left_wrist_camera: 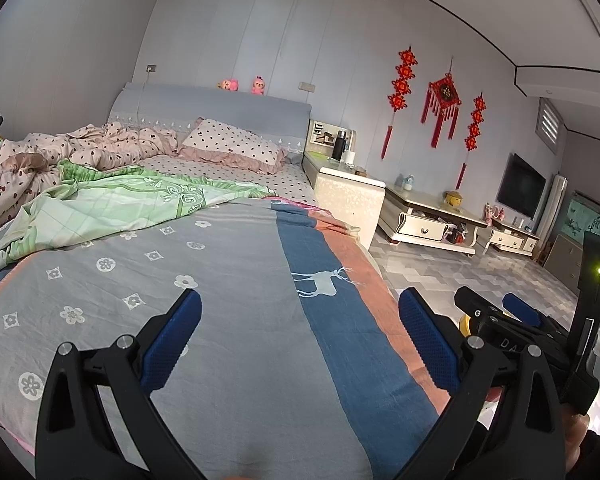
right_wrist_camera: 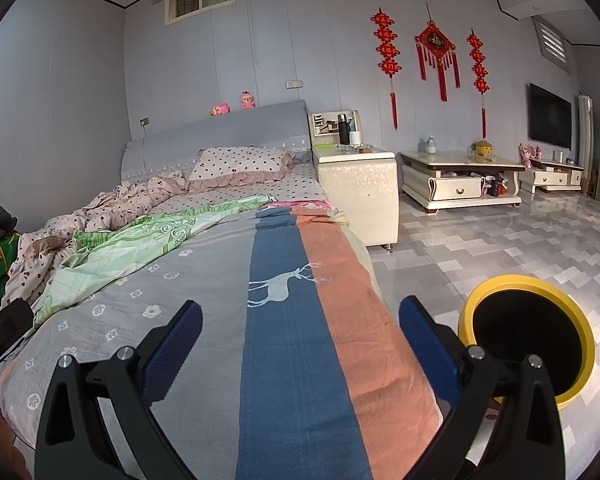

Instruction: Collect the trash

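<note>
My left gripper (left_wrist_camera: 300, 312) is open and empty above the foot of the bed (left_wrist_camera: 236, 280), over its grey, blue and orange cover. My right gripper (right_wrist_camera: 300, 316) is open and empty above the bed's right side (right_wrist_camera: 332, 280); it also shows at the right of the left wrist view (left_wrist_camera: 496, 312). A yellow bin with a black inside (right_wrist_camera: 528, 336) stands on the floor to the right of the bed, just right of my right gripper. Only a sliver of the bin (left_wrist_camera: 465, 325) shows in the left wrist view. No trash item shows on the bed.
A rumpled green quilt (left_wrist_camera: 112, 204), a spotted duvet (left_wrist_camera: 60, 156) and a pillow (left_wrist_camera: 236, 144) lie at the head of the bed. A white bedside cabinet (right_wrist_camera: 356, 192) and low tables (right_wrist_camera: 460, 176) line the far wall. Grey tiled floor (right_wrist_camera: 500, 240) lies to the right.
</note>
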The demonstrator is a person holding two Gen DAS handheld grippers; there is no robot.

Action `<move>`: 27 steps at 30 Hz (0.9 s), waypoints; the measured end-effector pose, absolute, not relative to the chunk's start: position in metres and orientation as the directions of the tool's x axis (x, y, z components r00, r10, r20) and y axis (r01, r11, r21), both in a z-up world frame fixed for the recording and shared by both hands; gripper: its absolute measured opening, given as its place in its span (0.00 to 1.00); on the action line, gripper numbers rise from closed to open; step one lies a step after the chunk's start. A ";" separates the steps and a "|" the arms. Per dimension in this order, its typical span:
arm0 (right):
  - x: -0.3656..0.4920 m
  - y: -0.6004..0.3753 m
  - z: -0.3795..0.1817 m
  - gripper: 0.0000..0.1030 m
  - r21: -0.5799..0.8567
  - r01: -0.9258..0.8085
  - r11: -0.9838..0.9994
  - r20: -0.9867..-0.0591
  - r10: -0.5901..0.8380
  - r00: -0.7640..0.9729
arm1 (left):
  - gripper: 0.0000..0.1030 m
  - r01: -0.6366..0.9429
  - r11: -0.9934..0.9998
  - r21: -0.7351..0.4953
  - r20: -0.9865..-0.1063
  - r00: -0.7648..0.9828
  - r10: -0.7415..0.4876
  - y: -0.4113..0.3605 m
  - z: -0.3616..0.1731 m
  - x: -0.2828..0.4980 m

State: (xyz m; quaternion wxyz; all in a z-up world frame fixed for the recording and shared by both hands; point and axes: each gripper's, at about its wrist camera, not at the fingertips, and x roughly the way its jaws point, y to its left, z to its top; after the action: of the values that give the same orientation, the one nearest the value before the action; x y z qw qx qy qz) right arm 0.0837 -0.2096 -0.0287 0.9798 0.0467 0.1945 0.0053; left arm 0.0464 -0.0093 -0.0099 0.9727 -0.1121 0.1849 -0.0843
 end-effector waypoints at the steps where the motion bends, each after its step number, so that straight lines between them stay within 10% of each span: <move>1: 0.084 -0.210 -0.029 0.92 0.093 0.008 0.996 -0.381 0.028 0.924 | 0.92 0.122 0.961 -0.247 -0.341 0.918 -0.204 -0.009 -0.009 0.047; 27: 0.085 -0.210 -0.034 0.92 0.098 0.016 0.995 -0.398 0.024 0.917 | 0.92 0.125 0.959 -0.255 -0.347 0.914 -0.211 -0.012 -0.017 0.047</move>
State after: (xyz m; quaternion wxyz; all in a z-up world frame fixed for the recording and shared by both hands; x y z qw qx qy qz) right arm 0.0848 -0.2097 -0.0343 0.9777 0.0499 0.2038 0.0020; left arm 0.0472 -0.0116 -0.0165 0.9715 -0.1143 0.1887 -0.0865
